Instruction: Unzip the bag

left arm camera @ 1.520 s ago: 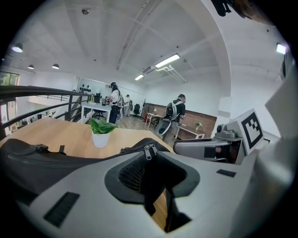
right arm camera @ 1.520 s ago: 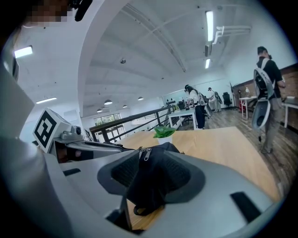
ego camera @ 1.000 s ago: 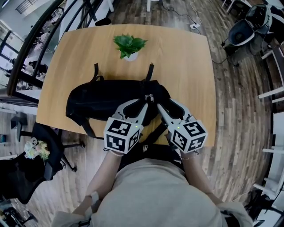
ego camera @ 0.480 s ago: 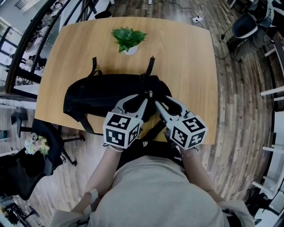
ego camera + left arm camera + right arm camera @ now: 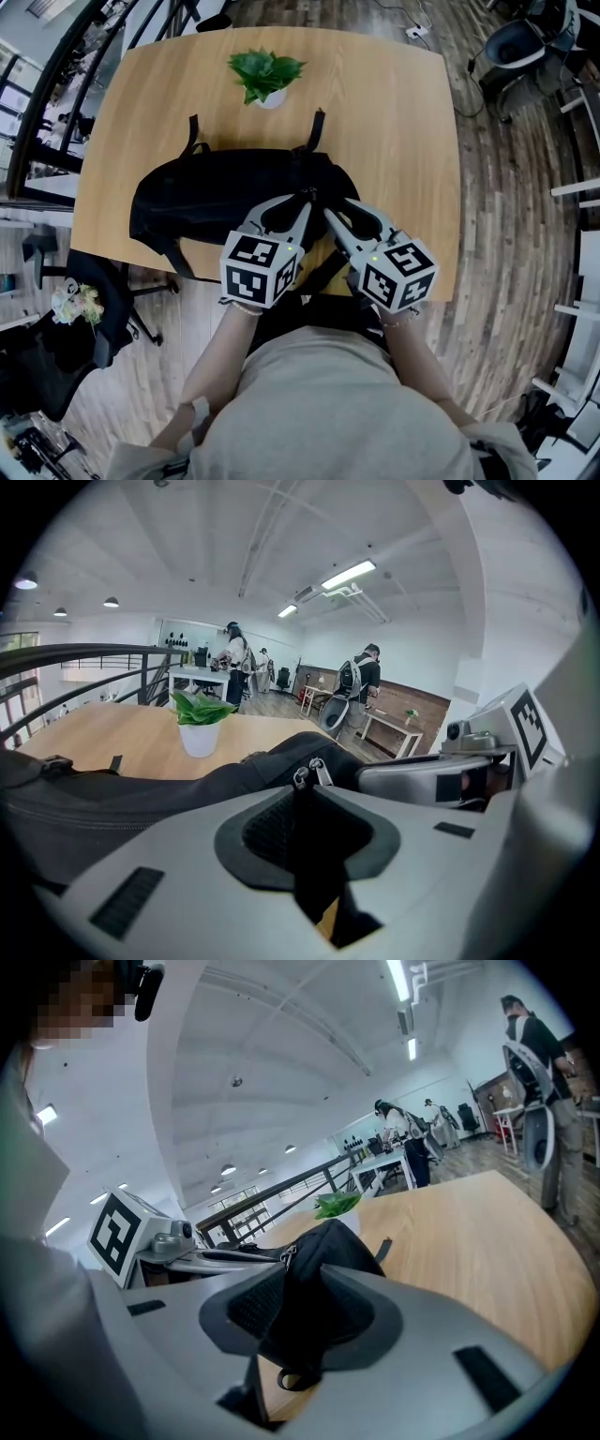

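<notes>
Bag [image 5: 206, 202] soft, floppy, light; L gripper [image 5: 307, 200] clamped on fabric by zip pulls [image 5: 314, 772]; R gripper [image 5: 328, 214] closing on fabric. Best hold: pull tab.

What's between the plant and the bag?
Bare table; the bag's two straps lie to either side. The head view shows it.

Bright, even indoor light comes from the ceiling strip lights [image 5: 349, 574] overhead, so the table [image 5: 394, 122] shows no glare and only soft, short shadows beside the plant [image 5: 264, 73] and the bag [image 5: 216, 202]. All three views bend strongly toward the edges. Both gripper views have black rounded corners, and whatever lies nearest the lens looks soft and slightly out of focus.
</notes>
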`<state>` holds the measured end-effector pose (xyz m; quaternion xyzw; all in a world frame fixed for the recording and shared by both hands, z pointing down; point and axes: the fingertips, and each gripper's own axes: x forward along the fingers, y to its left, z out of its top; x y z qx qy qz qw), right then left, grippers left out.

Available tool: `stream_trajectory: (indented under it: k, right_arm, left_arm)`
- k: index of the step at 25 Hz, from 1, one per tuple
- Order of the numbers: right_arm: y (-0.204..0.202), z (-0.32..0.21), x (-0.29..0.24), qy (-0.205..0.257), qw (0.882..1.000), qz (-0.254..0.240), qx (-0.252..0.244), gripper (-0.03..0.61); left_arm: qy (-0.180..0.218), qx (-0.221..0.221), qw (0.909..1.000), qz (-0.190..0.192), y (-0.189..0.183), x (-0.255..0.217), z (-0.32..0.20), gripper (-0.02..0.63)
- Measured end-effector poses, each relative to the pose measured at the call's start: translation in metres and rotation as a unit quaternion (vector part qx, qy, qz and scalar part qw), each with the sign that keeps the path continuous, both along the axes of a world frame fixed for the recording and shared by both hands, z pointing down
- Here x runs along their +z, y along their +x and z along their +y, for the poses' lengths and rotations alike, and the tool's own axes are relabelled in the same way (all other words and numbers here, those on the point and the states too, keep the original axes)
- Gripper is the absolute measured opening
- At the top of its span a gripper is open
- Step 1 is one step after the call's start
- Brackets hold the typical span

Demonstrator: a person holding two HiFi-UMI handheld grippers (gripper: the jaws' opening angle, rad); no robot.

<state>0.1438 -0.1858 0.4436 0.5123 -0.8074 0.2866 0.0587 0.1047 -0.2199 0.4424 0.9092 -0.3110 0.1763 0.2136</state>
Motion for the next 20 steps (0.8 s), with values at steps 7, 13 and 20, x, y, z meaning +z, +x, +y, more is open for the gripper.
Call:
stream_trajectory:
  k: [7, 13, 20]
  right_arm:
    - [0.0, 0.0, 0.0, 0.004, 1.0, 0.002, -0.004, 0.118]
    - [0.004, 0.0, -0.002, 0.012, 1.0, 0.014, -0.007, 0.083]
    - [0.008, -0.001, -0.004, 0.012, 1.0, 0.019, -0.006, 0.067]
  left_arm:
    - [0.006, 0.002, 1.0, 0.002, 0.001, 0.0, 0.0, 0.041]
    - [0.009, 0.013, 0.9999, 0.001, -0.002, -0.005, 0.001, 0.02]
    - [0.014, 0.019, 0.9996, -0.018, -0.013, -0.011, 0.0, 0.02]
